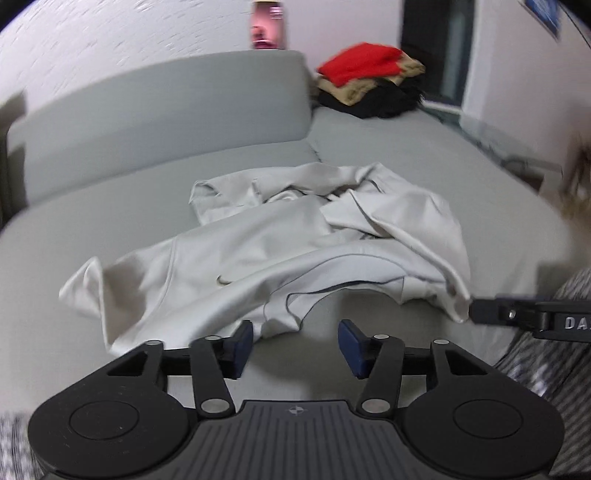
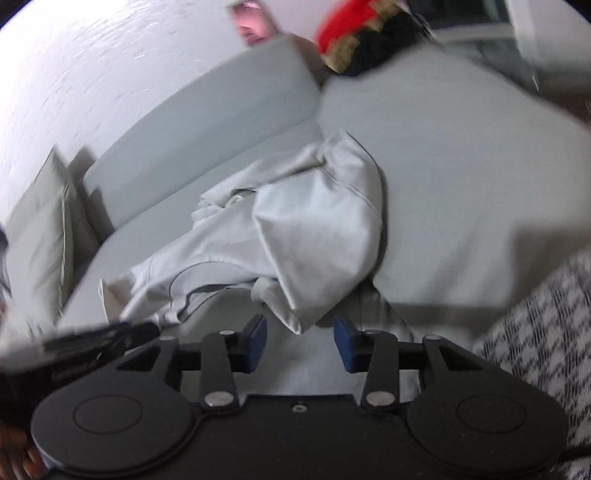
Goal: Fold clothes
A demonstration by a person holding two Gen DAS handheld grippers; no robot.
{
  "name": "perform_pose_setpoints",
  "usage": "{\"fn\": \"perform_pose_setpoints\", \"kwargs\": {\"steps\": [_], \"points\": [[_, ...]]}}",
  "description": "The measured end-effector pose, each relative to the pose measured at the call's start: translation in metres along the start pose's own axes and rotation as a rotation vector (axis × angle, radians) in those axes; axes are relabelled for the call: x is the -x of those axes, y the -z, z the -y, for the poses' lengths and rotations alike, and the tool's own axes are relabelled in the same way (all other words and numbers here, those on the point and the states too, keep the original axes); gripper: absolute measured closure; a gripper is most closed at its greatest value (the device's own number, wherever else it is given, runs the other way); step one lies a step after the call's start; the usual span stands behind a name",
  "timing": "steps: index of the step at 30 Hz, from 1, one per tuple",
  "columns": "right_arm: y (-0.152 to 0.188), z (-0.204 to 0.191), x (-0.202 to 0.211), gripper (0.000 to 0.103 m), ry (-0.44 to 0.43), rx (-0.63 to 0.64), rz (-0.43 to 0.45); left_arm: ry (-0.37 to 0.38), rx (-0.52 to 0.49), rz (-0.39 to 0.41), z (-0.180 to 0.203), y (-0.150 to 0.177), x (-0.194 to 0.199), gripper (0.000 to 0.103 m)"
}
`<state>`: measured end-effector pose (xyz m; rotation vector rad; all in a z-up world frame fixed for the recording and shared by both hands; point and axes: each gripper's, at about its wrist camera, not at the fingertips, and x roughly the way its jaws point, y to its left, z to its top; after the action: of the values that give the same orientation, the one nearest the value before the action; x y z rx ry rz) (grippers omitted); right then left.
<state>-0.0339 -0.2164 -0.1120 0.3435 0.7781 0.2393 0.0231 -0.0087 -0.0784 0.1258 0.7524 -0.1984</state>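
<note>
The right wrist view is smeared — the stacked clothes (image 2: 354, 33) run off its top edge.

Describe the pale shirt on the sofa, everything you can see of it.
The shirt is pale grey-beige, smooth thin fabric, with a small dark logo on the chest and dark-edged seams. It lies crumpled and unfolded on the grey sofa, one part bunched over itself. Its near edge lies just ahead of both open grippers; neither visibly grips it.
</note>
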Motion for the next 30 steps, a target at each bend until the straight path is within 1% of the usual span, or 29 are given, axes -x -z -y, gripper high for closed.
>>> {"fn": "perform_pose_setpoints", "kwargs": {"steps": [1, 2, 4, 5, 7, 8, 9, 10, 11, 12, 15, 17, 18, 19, 20, 22, 23, 24, 25, 26, 27, 28, 29, 30], "points": [[0.0, -0.002, -0.002, 0.063, 0.006, 0.03, 0.002, -0.019, -0.032, -0.006, 0.004, -0.001, -0.006, 0.054], [0.0, -0.002, -0.006, 0.063, 0.025, 0.036, -0.002, -0.037, -0.052, -0.018, 0.007, -0.002, -0.013, 0.059], [-0.003, 0.006, -0.016, 0.063, 0.035, -0.027, -0.011, -0.06, -0.062, -0.045, 0.007, -0.004, -0.027, 0.065], [-0.005, 0.012, -0.02, 0.063, 0.03, -0.069, -0.015, -0.068, -0.061, -0.056, 0.006, -0.005, -0.033, 0.073], [-0.008, 0.024, -0.028, 0.064, 0.016, -0.153, -0.015, -0.083, -0.057, -0.057, 0.005, -0.007, -0.039, 0.082], [-0.01, 0.026, -0.031, 0.067, 0.021, -0.164, -0.01, -0.094, -0.068, -0.057, 0.006, -0.007, -0.041, 0.089], [-0.012, 0.026, -0.036, 0.085, 0.036, -0.156, -0.007, -0.101, -0.08, -0.058, 0.007, -0.008, -0.041, 0.09], [-0.014, 0.025, -0.041, 0.1, 0.053, -0.135, -0.007, -0.095, -0.093, -0.06, 0.008, -0.009, -0.038, 0.091], [-0.017, 0.023, -0.04, 0.1, 0.068, -0.123, 0.007, -0.088, -0.107, -0.061, 0.008, -0.009, -0.035, 0.092], [-0.021, 0.023, -0.035, 0.1, 0.079, -0.13, 0.034, -0.077, -0.117, -0.062, 0.008, -0.01, -0.031, 0.092], [-0.033, 0.028, -0.009, 0.1, 0.106, -0.184, 0.112, 0.031, -0.109, -0.083, 0.002, -0.007, 0.0, 0.093], [-0.042, 0.041, 0.01, 0.101, 0.146, -0.226, 0.127, 0.106, -0.105, -0.101, -0.002, -0.004, 0.021, 0.092], [-0.047, 0.048, 0.018, 0.101, 0.169, -0.244, 0.13, 0.141, -0.103, -0.114, -0.003, -0.001, 0.03, 0.09], [-0.05, 0.055, 0.019, 0.101, 0.184, -0.257, 0.112, 0.162, -0.098, -0.144, -0.003, 0.002, 0.029, 0.089], [-0.051, 0.062, 0.014, 0.1, 0.191, -0.264, 0.074, 0.177, -0.094, -0.17, -0.003, 0.006, 0.029, 0.088], [-0.052, 0.073, 0.006, 0.093, 0.206, -0.273, 0.006, 0.154, -0.083, -0.187, -0.005, 0.015, 0.031, 0.086], [-0.051, 0.074, 0.005, 0.091, 0.215, -0.273, -0.017, 0.142, -0.057, -0.185, -0.01, 0.019, 0.034, 0.082], [-0.048, 0.074, 0.006, 0.08, 0.215, -0.264, -0.023, 0.132, -0.027, -0.183, -0.017, 0.023, 0.038, 0.073], [-0.044, 0.073, 0.01, 0.07, 0.206, -0.247, -0.013, 0.13, 0.021, -0.174, -0.028, 0.027, 0.042, 0.068], [-0.041, 0.072, 0.014, 0.068, 0.192, -0.223, -0.001, 0.124, 0.077, -0.157, -0.041, 0.029, 0.047, 0.064], [-0.037, 0.069, 0.017, 0.063, 0.171, -0.191, 0.013, 0.116, 0.139, -0.138, -0.054, 0.032, 0.052, 0.064], [-0.034, 0.068, 0.02, 0.059, 0.147, -0.166, 0.031, 0.097, 0.222, -0.115, -0.07, 0.034, 0.055, 0.063], [-0.032, 0.067, 0.023, 0.058, 0.121, -0.147, 0.054, 0.081, 0.308, -0.095, -0.085, 0.036, 0.058, 0.06], [-0.031, 0.067, 0.025, 0.058, 0.091, -0.139, 0.076, 0.078, 0.408, -0.085, -0.1, 0.039, 0.057, 0.059]]}}
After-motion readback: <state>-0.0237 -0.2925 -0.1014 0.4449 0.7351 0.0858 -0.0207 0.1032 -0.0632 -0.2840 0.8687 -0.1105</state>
